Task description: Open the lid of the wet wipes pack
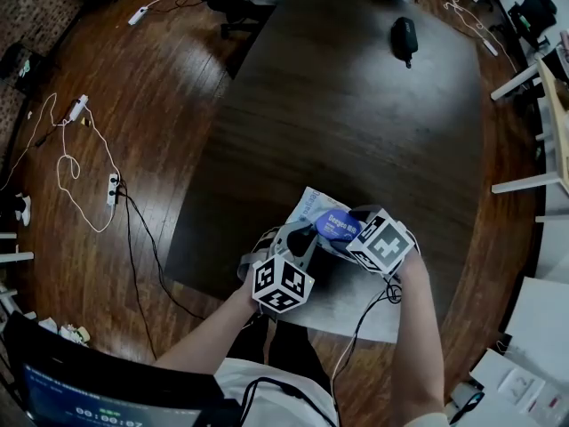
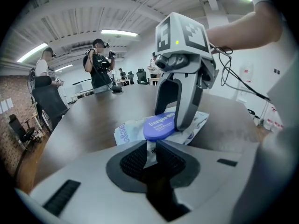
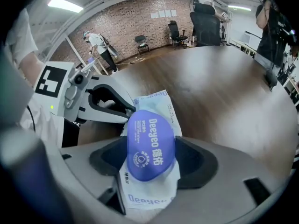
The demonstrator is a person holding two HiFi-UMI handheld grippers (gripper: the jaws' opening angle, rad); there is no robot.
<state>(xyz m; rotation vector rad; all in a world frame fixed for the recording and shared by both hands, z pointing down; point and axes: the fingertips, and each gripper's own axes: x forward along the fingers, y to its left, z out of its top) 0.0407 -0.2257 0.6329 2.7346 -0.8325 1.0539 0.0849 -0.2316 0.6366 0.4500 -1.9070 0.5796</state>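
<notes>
A white wet wipes pack (image 1: 309, 210) with a blue oval lid (image 1: 336, 227) lies near the front edge of the dark table (image 1: 356, 123). My left gripper (image 1: 300, 241) comes at it from the near left, and its jaws are shut on the thin seam of the pack (image 2: 150, 149). My right gripper (image 1: 345, 231) reaches in from the right. The blue lid (image 3: 150, 143) sits between its jaws, with the lid's sides against the dark pads (image 3: 195, 160). In the left gripper view, the right gripper's fingers (image 2: 189, 101) stand over the lid (image 2: 159, 127).
A black pouch (image 1: 404, 38) lies at the table's far end. White cables and power strips (image 1: 76, 149) lie on the wooden floor to the left. Two people (image 2: 99, 64) stand beyond the table, and office chairs (image 3: 204, 24) are behind it.
</notes>
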